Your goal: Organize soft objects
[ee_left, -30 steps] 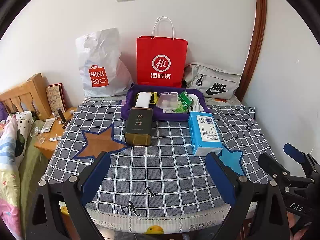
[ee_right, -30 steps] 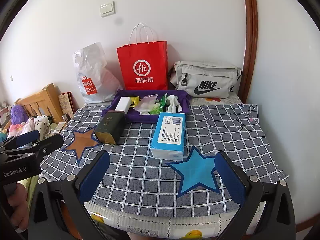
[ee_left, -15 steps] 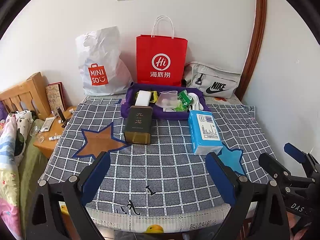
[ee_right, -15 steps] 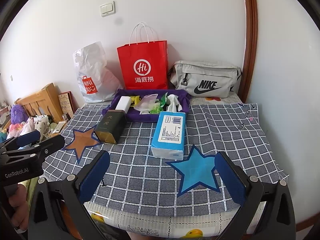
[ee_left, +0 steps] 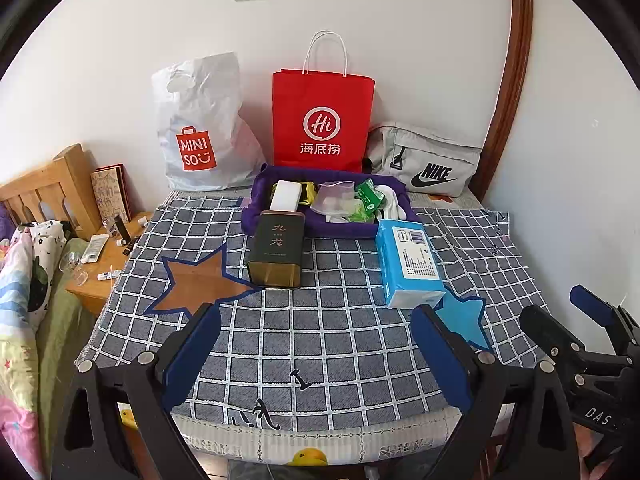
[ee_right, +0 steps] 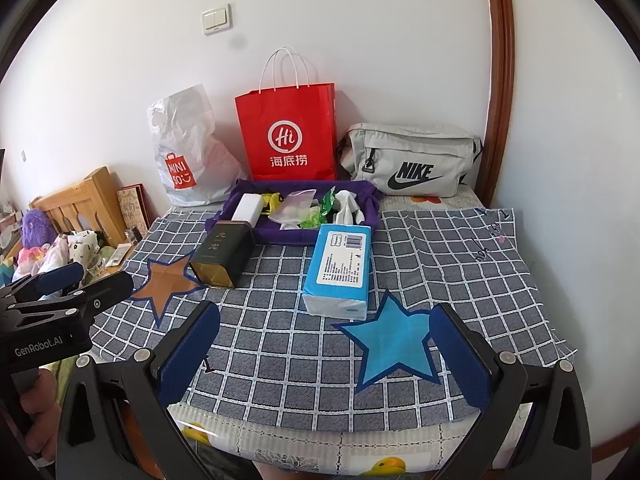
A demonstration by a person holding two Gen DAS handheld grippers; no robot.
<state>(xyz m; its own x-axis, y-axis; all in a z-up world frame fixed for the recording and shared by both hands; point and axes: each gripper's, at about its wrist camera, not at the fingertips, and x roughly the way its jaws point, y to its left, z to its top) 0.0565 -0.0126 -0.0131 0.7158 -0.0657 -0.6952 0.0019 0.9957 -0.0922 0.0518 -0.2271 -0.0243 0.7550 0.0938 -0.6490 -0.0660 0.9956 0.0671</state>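
Since the earlier frames almost nothing has shifted: both views sit a touch closer to the checked cloth (ee_left: 320,344), and every object keeps its place.

The left gripper (ee_left: 316,354) fills the bottom of its own view with its blue pads spread wide and nothing between them. The right gripper (ee_right: 324,354) is likewise released and empty at the bottom of its view.

The blue tissue pack (ee_right: 340,268) lies flat in the centre of the right view, its near end just above the blue star (ee_right: 390,350). The dark tin (ee_left: 276,252) lies centre-left in the left view, its near corner touching the brown star (ee_left: 198,280). Behind both, in the upper middle, the purple tray (ee_left: 256,216) holds a white block (ee_left: 285,196), a clear bag (ee_left: 334,200), a green packet (ee_left: 370,198) and a white cloth (ee_right: 348,204). Three bags stand against the wall behind it.

The scene fits two stages: soft items gathered in the tray with the pack outstanding, or items waiting to come out to the stars. I cannot tell which.

Whichever soft piece gets gripped, it should be approached low and square, the pads closing across its narrow width near the middle, so it neither folds nor slips. The tissue pack will dent under pressure, so a gentle squeeze is safer. Loose film and cloth in the tray are likely to snag neighbours, so a slow lift would suit.
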